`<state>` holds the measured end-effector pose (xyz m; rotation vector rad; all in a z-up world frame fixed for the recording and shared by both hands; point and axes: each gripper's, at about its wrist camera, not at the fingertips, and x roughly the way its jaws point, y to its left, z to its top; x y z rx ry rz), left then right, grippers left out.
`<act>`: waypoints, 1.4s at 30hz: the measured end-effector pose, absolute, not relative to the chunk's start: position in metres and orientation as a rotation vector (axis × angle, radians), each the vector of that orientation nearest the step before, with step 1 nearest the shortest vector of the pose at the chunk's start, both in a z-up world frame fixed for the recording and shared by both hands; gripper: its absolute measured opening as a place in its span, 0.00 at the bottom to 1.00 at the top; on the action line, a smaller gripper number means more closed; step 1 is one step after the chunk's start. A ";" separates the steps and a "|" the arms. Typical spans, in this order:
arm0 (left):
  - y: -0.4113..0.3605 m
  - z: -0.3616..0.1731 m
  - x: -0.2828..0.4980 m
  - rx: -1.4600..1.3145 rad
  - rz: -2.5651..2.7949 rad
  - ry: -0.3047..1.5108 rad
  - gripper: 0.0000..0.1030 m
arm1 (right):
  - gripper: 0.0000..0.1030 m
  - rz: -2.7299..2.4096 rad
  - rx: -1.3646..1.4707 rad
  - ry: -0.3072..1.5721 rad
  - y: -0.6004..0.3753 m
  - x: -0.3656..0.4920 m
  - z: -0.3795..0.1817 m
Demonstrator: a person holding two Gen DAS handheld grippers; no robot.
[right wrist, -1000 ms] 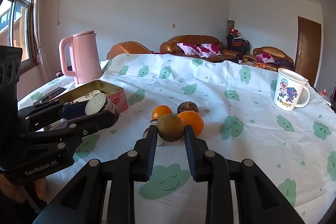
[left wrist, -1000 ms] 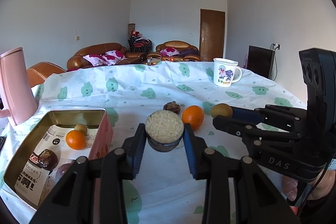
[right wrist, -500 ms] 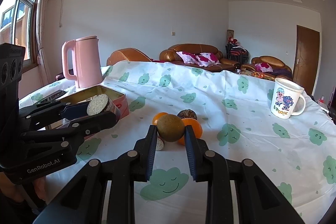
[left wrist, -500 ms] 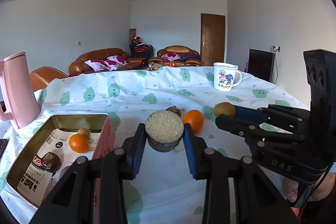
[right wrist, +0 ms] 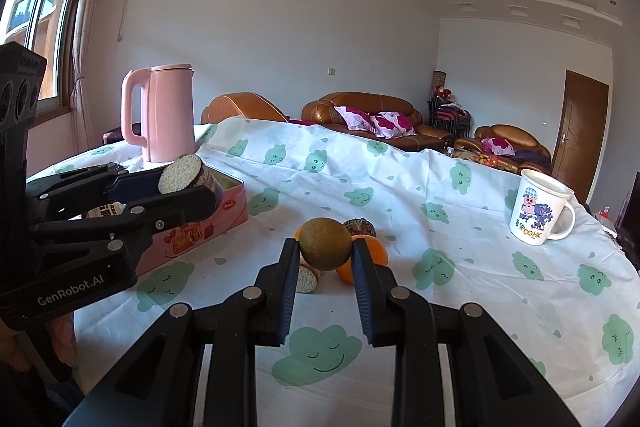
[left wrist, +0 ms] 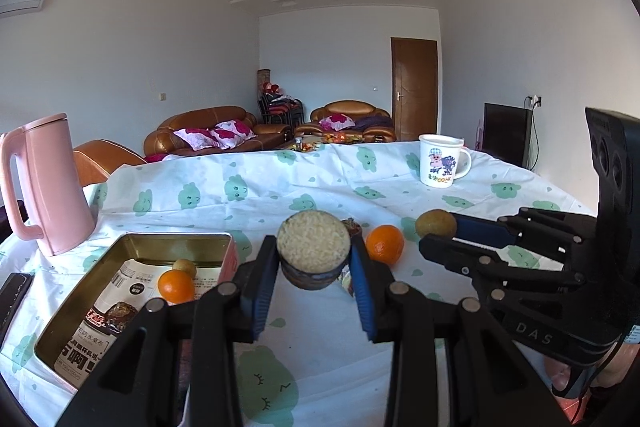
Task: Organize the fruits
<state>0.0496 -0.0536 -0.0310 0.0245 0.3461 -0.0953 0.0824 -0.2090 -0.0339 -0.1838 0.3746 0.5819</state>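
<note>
The left tongs (left wrist: 314,263) clamp a short cut fruit piece with a pale grainy face (left wrist: 313,247), held above the tabletop (left wrist: 320,367) beside the open tin (left wrist: 132,247), pointing slightly downward. The right tongs (right wrist: 325,259) grip a round brownish-green fruit (right wrist: 325,244), also lifted and tilted a little down, over the orange (right wrist: 378,253) on the cloth.

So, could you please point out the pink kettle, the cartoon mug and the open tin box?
Pink kettle (right wrist: 170,115): right wrist view, body.
White cartoon mug (left wrist: 439,163): left wrist view, printed side.
Open tin box (left wrist: 132,243): left wrist view, far inner wall.
</note>
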 end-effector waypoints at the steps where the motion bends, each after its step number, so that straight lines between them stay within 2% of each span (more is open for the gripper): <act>1: -0.050 -0.031 0.049 0.016 -0.091 0.347 0.36 | 0.27 0.591 -0.176 0.378 -0.208 0.083 -0.033; 25: 0.086 -0.037 0.037 -0.159 0.160 0.424 0.36 | 0.28 0.816 -0.252 0.447 -0.094 0.088 -0.014; 42: 0.113 -0.062 0.044 -0.205 0.189 0.548 0.36 | 0.28 0.853 -0.291 0.632 -0.031 0.120 -0.045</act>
